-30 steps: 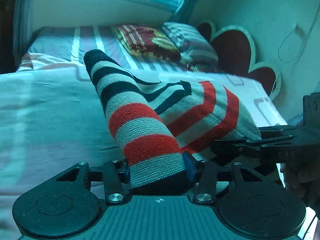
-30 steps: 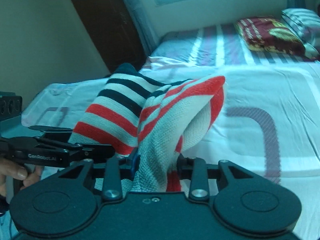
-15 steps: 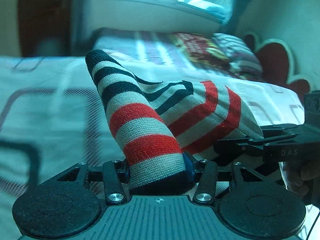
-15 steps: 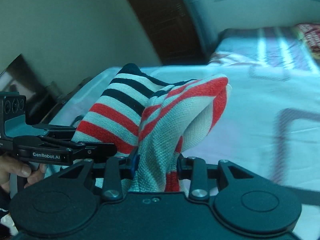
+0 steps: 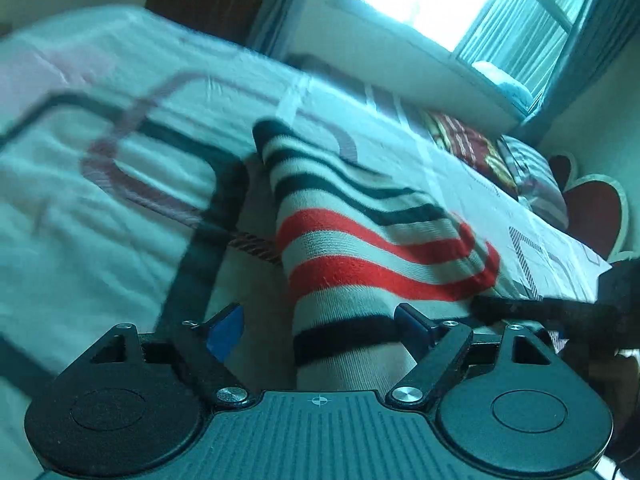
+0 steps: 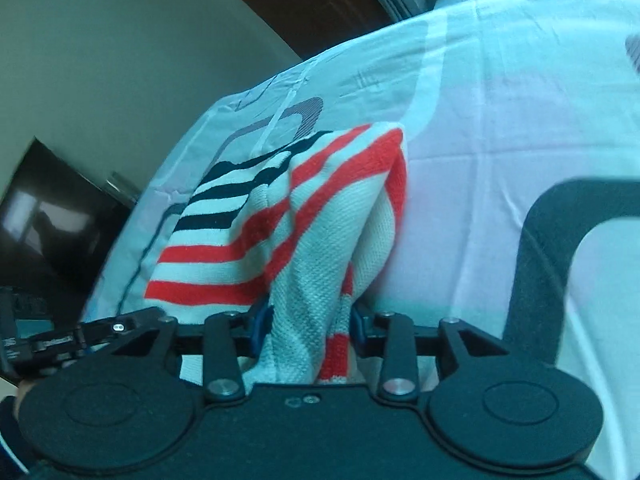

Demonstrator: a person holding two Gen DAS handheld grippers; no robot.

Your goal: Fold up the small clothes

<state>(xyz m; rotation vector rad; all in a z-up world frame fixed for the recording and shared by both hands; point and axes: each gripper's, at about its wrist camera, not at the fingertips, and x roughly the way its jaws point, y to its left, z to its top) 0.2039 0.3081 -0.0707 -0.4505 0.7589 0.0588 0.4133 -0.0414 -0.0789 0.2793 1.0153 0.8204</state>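
Lying on the bed, striped sock with red and black bands. Left gripper released, jaws wide apart, sock only against the right finger. Right gripper clenched on the sock's near end, cloth bunched between the fingers.

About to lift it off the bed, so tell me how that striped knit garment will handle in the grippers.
Probably floppy: the striped knit garment sags and creases between the grips instead of holding a shape. Likely light, since the right gripper holds a bunched edge without strain. The coarse knit should not slip, but the left gripper stands open around the fabric, so that end may drop.
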